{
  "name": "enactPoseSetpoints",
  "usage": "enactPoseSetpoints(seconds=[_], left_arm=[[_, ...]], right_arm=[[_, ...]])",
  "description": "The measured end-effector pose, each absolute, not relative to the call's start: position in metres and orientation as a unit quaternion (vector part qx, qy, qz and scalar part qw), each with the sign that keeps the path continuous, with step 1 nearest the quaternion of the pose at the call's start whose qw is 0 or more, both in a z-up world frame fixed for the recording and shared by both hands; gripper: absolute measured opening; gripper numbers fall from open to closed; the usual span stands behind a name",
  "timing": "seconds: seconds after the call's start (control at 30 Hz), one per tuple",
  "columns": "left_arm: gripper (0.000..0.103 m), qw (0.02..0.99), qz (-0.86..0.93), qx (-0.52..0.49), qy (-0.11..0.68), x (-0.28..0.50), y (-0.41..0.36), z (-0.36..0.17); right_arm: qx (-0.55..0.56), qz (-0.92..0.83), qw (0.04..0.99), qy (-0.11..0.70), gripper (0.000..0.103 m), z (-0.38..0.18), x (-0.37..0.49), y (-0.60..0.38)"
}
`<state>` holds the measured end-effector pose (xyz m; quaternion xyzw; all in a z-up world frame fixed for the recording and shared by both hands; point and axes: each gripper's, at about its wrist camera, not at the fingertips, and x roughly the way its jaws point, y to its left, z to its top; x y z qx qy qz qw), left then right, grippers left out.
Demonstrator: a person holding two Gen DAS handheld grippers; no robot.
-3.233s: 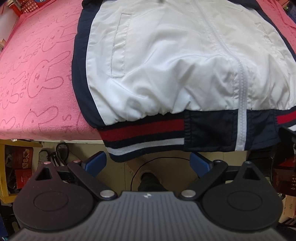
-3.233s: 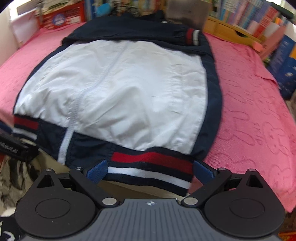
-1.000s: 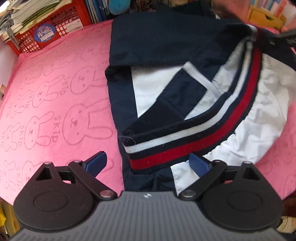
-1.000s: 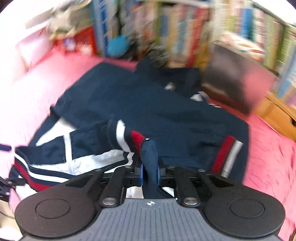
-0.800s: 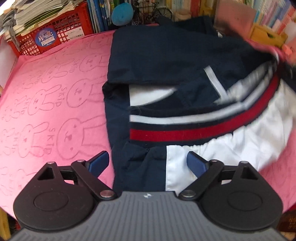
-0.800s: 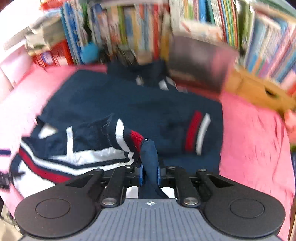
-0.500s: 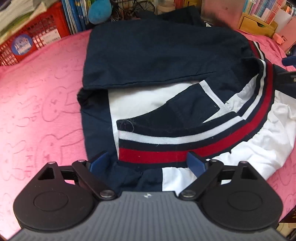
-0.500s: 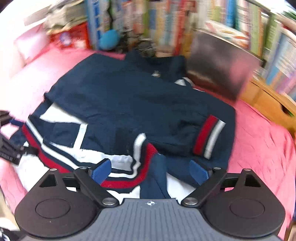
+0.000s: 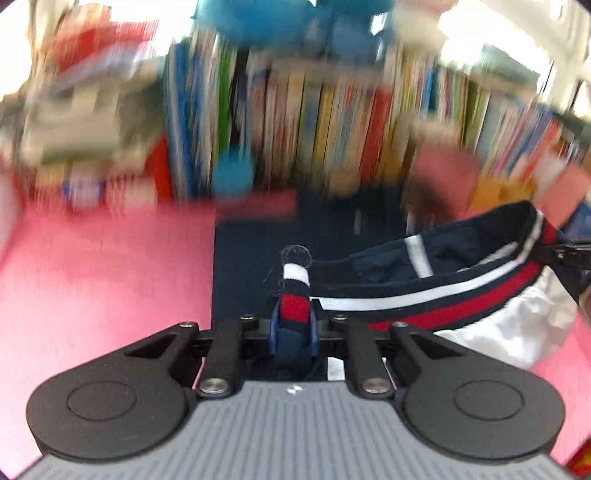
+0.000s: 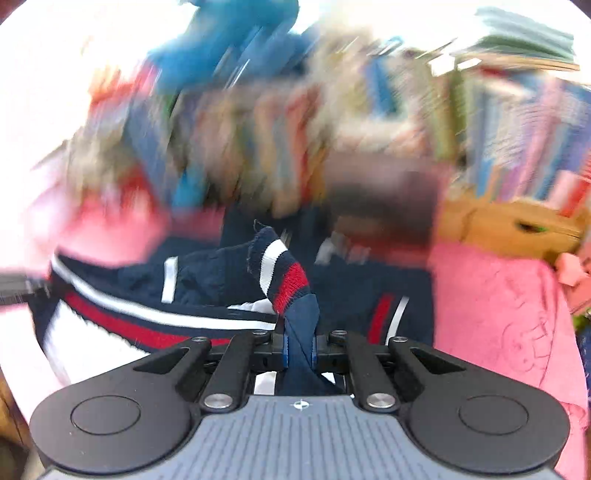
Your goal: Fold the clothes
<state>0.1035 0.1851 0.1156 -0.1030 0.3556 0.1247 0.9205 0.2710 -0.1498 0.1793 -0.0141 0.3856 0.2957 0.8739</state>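
The navy, white and red jacket [image 9: 461, 291] lies on the pink bunny blanket [image 9: 103, 280], its striped hem lifted off the bed. My left gripper [image 9: 293, 325] is closing and its blue pads pinch the hem's left end, with red and white rib sticking out above them. In the right wrist view my right gripper [image 10: 299, 350] is closing too, clamped on a navy fold of the hem's other end [image 10: 284, 277]. The hem band stretches between the two grips. A striped sleeve cuff [image 10: 388, 317] rests on the navy back panel. Both views are motion-blurred.
A packed bookshelf [image 9: 332, 122] runs along the far side of the bed, with blue plush toys [image 9: 258, 14] on top. A wooden drawer box [image 10: 517, 225] sits at the back right. The pink blanket [image 10: 491, 314] shows on both sides of the jacket.
Half a second ago both grippers stood open over the hem. They have now closed on it and risen, lifting the hem, and both views have tilted up towards the bookshelf.
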Motion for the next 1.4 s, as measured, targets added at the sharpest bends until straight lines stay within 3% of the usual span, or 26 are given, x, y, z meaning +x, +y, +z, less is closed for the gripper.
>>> enactPoseSetpoints(seconds=[0.1, 0.17, 0.23, 0.27, 0.33, 0.37, 0.43, 0.47, 0.57, 0.67, 0.73, 0.9, 0.97, 1.0, 1.03, 1.1, 1.27, 1.4], left_arm=[[0.036, 0.933, 0.118, -0.065, 0.334, 0.163, 0.204, 0.110], [0.038, 0.925, 0.128, -0.046, 0.355, 0.210, 0.210, 0.084], [0.038, 0.901, 0.153, -0.042, 0.404, 0.255, 0.213, 0.045], [0.037, 0.883, 0.174, -0.042, 0.433, 0.264, 0.218, 0.028], [0.037, 0.857, 0.213, -0.044, 0.466, 0.267, 0.225, 0.005], [0.038, 0.852, 0.230, -0.046, 0.468, 0.260, 0.228, -0.002], [0.048, 0.855, 0.252, -0.042, 0.452, 0.237, 0.223, 0.006], [0.046, 0.856, 0.263, -0.040, 0.443, 0.224, 0.220, 0.010], [0.048, 0.882, 0.247, -0.043, 0.398, 0.178, 0.198, 0.035], [0.061, 0.906, 0.195, -0.011, 0.376, 0.158, 0.151, 0.054], [0.067, 0.910, 0.159, 0.021, 0.382, 0.166, 0.123, 0.041], [0.067, 0.885, 0.201, 0.038, 0.418, 0.176, 0.134, -0.027], [0.067, 0.885, 0.226, 0.049, 0.404, 0.165, 0.148, -0.034], [0.066, 0.880, 0.241, 0.072, 0.403, 0.161, 0.150, -0.035], [0.060, 0.880, 0.251, 0.071, 0.397, 0.159, 0.154, -0.025], [0.055, 0.881, 0.268, 0.060, 0.385, 0.154, 0.163, -0.002], [0.059, 0.909, 0.246, 0.036, 0.334, 0.169, 0.168, 0.048], [0.065, 0.934, 0.188, 0.048, 0.301, 0.220, 0.152, 0.037]], right_arm=[[0.027, 0.273, 0.888, 0.370, 0.015, 0.173, 0.314, -0.158], [0.037, 0.256, 0.895, 0.364, 0.019, 0.158, 0.345, -0.158], [0.037, 0.213, 0.891, 0.400, 0.047, 0.117, 0.377, -0.144], [0.034, 0.184, 0.884, 0.429, 0.055, 0.097, 0.392, -0.137], [-0.003, 0.129, 0.864, 0.486, 0.057, 0.078, 0.403, -0.127], [-0.012, 0.135, 0.873, 0.468, 0.058, 0.084, 0.393, -0.128], [-0.042, 0.152, 0.894, 0.419, 0.081, 0.100, 0.365, -0.130], [-0.062, 0.159, 0.904, 0.393, 0.085, 0.108, 0.347, -0.132], [-0.104, 0.204, 0.907, 0.353, 0.081, 0.126, 0.298, -0.142], [-0.111, 0.238, 0.891, 0.370, 0.064, 0.121, 0.267, -0.138], [-0.096, 0.250, 0.881, 0.390, 0.056, 0.105, 0.257, -0.134], [-0.084, 0.212, 0.897, 0.379, 0.044, 0.052, 0.291, -0.127], [-0.090, 0.160, 0.919, 0.350, 0.052, 0.035, 0.305, -0.133], [-0.086, 0.139, 0.924, 0.346, 0.066, 0.028, 0.312, -0.139], [-0.074, 0.134, 0.922, 0.357, 0.067, 0.025, 0.318, -0.144], [-0.075, 0.138, 0.918, 0.363, 0.059, 0.042, 0.316, -0.144], [-0.106, 0.252, 0.919, 0.283, 0.059, 0.092, 0.294, -0.116], [-0.084, 0.301, 0.898, 0.310, 0.051, 0.073, 0.334, -0.071]])
